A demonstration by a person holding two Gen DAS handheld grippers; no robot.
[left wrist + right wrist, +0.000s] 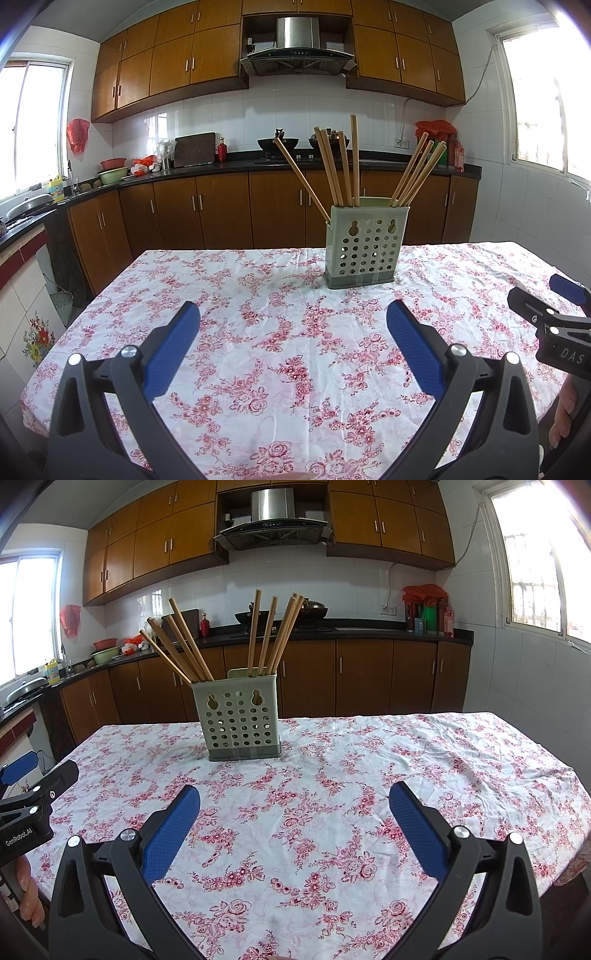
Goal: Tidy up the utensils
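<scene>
A pale green perforated utensil holder (365, 247) stands upright on the floral tablecloth (258, 332), far of centre. Several wooden chopsticks (343, 166) stand in it, fanned left and right. It also shows in the right wrist view (238, 720) with its chopsticks (266, 635). My left gripper (293, 310) is open and empty, low over the cloth, well short of the holder. My right gripper (295, 794) is open and empty too, also short of the holder. Each gripper shows at the edge of the other's view: the right (554, 306), the left (33, 775).
The table's left edge (74, 321) drops to the floor and a tiled cabinet. Kitchen counters (221, 166) with woks, bowls and bottles run along the far wall behind the table. The cloth is wrinkled at the far right (461, 746).
</scene>
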